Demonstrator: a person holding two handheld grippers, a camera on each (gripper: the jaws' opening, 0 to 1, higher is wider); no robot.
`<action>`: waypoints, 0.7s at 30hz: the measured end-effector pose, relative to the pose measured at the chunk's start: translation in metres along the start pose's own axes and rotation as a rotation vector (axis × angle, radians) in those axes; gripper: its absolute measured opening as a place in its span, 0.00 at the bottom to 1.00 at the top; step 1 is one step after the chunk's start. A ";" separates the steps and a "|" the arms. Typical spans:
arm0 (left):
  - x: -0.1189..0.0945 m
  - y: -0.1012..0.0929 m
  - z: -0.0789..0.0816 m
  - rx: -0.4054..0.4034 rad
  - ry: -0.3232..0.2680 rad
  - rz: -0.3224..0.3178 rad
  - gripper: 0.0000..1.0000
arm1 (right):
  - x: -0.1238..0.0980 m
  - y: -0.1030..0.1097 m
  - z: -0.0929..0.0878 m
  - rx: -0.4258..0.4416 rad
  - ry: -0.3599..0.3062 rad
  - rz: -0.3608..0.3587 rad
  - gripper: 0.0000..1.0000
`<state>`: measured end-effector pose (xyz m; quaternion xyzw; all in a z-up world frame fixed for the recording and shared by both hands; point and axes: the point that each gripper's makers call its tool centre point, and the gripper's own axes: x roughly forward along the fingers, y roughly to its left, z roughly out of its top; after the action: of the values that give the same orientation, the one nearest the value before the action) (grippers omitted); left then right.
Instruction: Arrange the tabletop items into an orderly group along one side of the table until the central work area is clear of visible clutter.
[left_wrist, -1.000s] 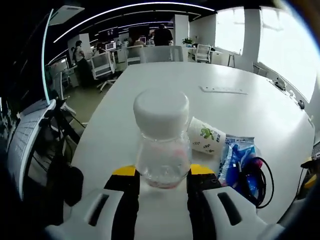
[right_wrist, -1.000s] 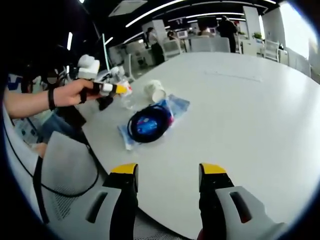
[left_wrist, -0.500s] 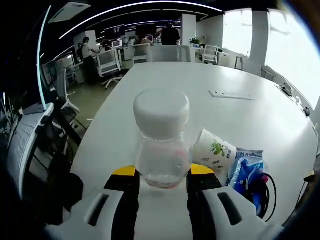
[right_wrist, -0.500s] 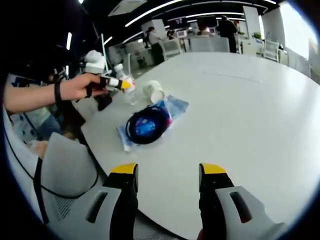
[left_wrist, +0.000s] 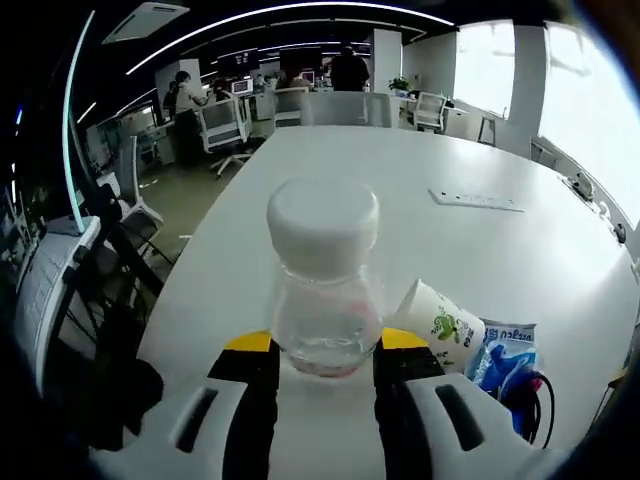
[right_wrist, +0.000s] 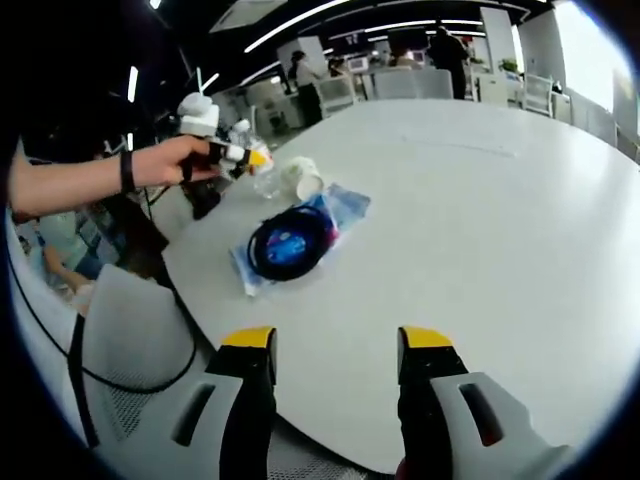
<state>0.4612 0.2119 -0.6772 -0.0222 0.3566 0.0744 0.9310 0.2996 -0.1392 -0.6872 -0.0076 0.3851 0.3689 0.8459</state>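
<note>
The left gripper (left_wrist: 325, 352) held one clear jar (left_wrist: 324, 285). One paper cup (left_wrist: 441, 324) and one blue packet (left_wrist: 503, 352) lay beside it. The right gripper (right_wrist: 335, 352) stood wide apart, holding nothing.

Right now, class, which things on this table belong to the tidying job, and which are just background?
Job: clear bottle held in left gripper; paper cup; blue packet; black cable.

Background: office chairs; flat strip far across the white table.

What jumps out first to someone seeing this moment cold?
A clear plastic bottle with a white cap sits clamped in the left claw, above the white table's edge. Beside it lie a tipped white paper cup and a coiled black cable on a blue packet.
</note>
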 end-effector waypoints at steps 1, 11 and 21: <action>0.001 0.000 0.001 -0.002 -0.001 0.004 0.36 | 0.000 0.000 0.000 0.000 0.001 0.000 0.47; 0.006 0.000 0.005 -0.008 -0.003 0.010 0.36 | 0.004 -0.002 0.005 0.001 -0.001 0.003 0.47; 0.009 -0.005 0.009 -0.021 0.003 -0.026 0.37 | 0.008 -0.002 0.003 -0.007 0.011 0.015 0.47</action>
<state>0.4744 0.2092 -0.6768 -0.0366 0.3568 0.0659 0.9311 0.3069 -0.1346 -0.6909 -0.0095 0.3884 0.3763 0.8411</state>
